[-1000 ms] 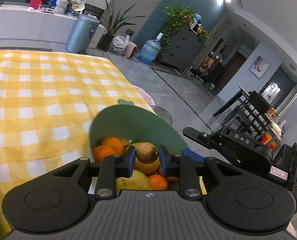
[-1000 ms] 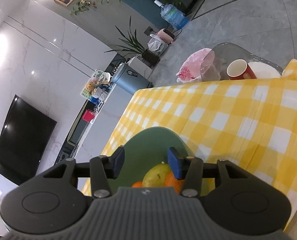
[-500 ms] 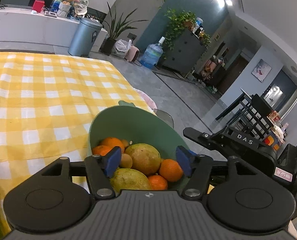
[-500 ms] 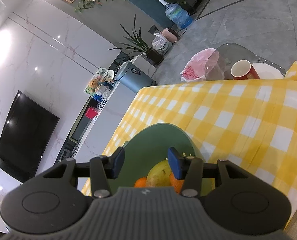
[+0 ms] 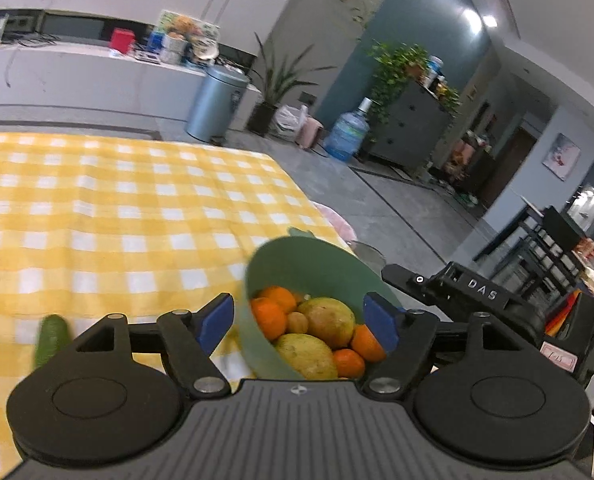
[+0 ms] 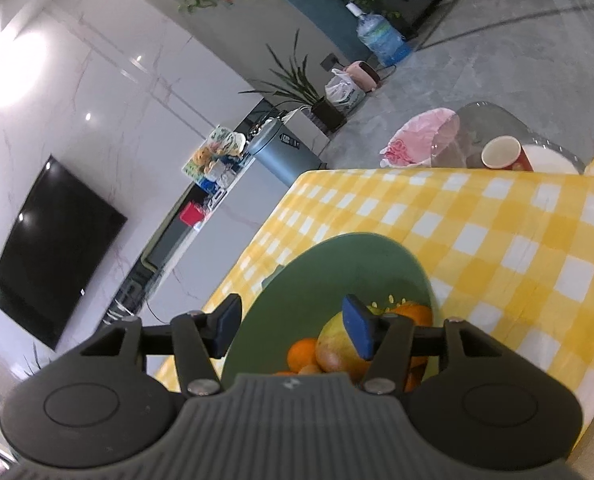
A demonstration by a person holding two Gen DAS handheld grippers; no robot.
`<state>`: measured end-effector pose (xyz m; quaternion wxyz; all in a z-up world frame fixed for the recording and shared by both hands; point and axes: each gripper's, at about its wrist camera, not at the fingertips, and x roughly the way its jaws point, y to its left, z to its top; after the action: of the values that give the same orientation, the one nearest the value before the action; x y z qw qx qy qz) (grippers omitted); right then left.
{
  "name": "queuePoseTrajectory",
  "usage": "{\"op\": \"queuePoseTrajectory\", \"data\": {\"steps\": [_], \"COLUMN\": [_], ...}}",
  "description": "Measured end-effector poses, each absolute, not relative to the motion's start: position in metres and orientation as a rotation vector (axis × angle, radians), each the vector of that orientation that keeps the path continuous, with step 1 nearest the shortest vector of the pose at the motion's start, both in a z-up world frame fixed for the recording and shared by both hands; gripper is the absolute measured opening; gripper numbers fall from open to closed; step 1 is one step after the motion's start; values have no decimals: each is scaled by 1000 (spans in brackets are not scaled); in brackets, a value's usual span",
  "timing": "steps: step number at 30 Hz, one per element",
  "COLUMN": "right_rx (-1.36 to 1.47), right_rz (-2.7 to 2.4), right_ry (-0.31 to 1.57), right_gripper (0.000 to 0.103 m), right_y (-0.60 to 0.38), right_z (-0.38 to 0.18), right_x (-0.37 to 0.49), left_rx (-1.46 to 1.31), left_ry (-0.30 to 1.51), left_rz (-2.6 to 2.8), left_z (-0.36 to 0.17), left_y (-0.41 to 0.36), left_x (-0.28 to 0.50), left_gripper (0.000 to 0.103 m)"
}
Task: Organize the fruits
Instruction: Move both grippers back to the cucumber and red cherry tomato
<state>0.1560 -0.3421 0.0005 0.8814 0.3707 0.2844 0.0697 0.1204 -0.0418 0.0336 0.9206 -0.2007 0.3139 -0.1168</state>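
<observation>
A green bowl point(image 5: 317, 256) stands near the right edge of the yellow checked tablecloth point(image 5: 117, 208). Inside lie oranges point(image 5: 271, 316), two yellow-green mangoes point(image 5: 329, 320) and a small brown kiwi point(image 5: 298, 322). My left gripper point(image 5: 299, 320) hovers over the bowl's near side, jaws opening wide, with nothing held between them. My right gripper point(image 6: 293, 326) straddles the bowl's rim point(image 6: 233, 344) from the other side: one finger is outside the bowl, the other over the fruit. Its jaws are opening and the pads do not press on anything. A blurred green oblong fruit point(image 5: 51, 338) lies on the cloth at the left.
The right tool's black housing point(image 5: 497, 300) shows beside the bowl in the left wrist view. Past the table's far edge stands a glass side table point(image 6: 481, 128) with a red cup point(image 6: 503, 154) and a pink bag point(image 6: 417, 136). Open cloth stretches left of the bowl.
The left gripper let go of the kiwi, which now lies among the fruit, and its jaws spread wide as it drew back and up. The right gripper's jaws widened.
</observation>
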Motion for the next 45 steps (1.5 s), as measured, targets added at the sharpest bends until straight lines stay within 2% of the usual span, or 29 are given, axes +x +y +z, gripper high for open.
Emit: {"op": "queuePoseTrajectory", "data": {"steps": [11,19,23,33,41,45], "right_rx": [617,543,496,251,299,273], "right_rz": [235,360,433,523,442,419], "right_ry": [559,576,615,848,968,1003], "right_gripper": [58,58,51,47,37,37], "right_y": [-307,-264,-236,-171,-177,-171], "right_z": [18,31,33,14,-12,-19], "right_x": [138,119,111,106,121,123], "left_rx": [-348,-291,-293,-312,-409,-423], "left_ry": [622,631,664,782,859,872], "left_rz": [-126,-1,56,33,47,43], "left_z": [64,66,54,-2,-34,-43], "left_y": [-8,16,31,56,79,80], "left_x": [76,47,39,38,44,46], "left_gripper": [86,86,86,86,86,86]}}
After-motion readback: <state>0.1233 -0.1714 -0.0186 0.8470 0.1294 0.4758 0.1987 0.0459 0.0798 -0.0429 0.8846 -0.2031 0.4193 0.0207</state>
